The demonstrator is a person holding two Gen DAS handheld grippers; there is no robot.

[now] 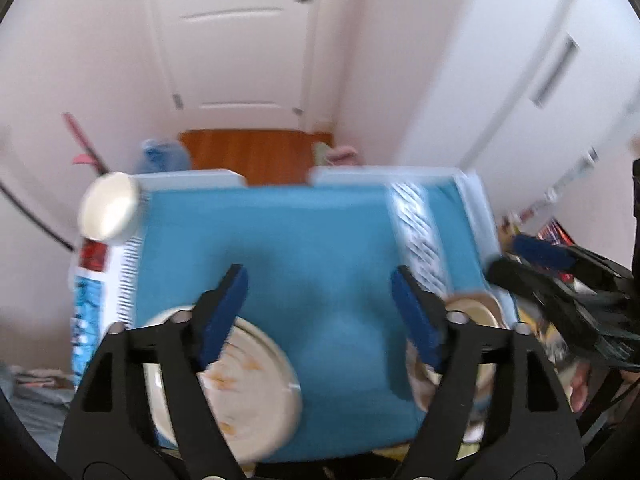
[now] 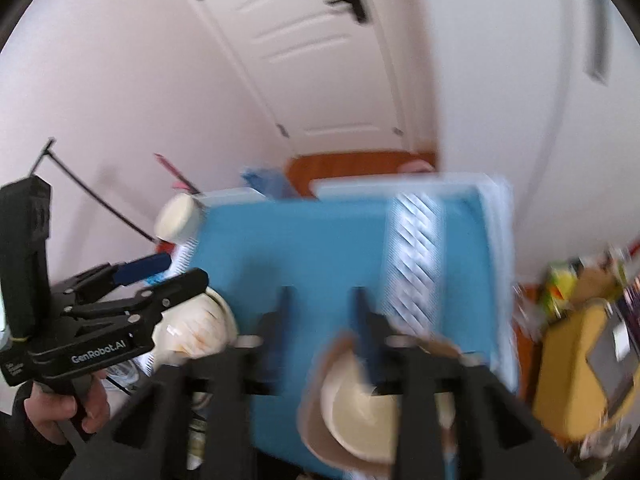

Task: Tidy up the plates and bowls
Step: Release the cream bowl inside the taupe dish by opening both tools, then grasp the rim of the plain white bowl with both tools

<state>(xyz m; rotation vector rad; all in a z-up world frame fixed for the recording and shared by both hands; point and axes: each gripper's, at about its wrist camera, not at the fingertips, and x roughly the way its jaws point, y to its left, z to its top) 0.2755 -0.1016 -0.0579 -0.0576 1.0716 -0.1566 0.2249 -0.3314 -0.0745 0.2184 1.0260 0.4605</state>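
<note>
Blue plastic fills both views: a drying tray (image 1: 312, 240) with its long axis running left to right before us. We hold the left tongs (image 1: 318, 308) spread wide above it, empty. A cream plate (image 1: 256, 384) with orange marks lies at the tray's near left; a cream bowl (image 2: 360, 412) sits nested in a brown-rimmed dish at its near right. Only the right view shows our right tongs (image 2: 320, 312), parted and gripping nothing. A cream cup (image 1: 110, 212) perches at the far left corner.
</note>
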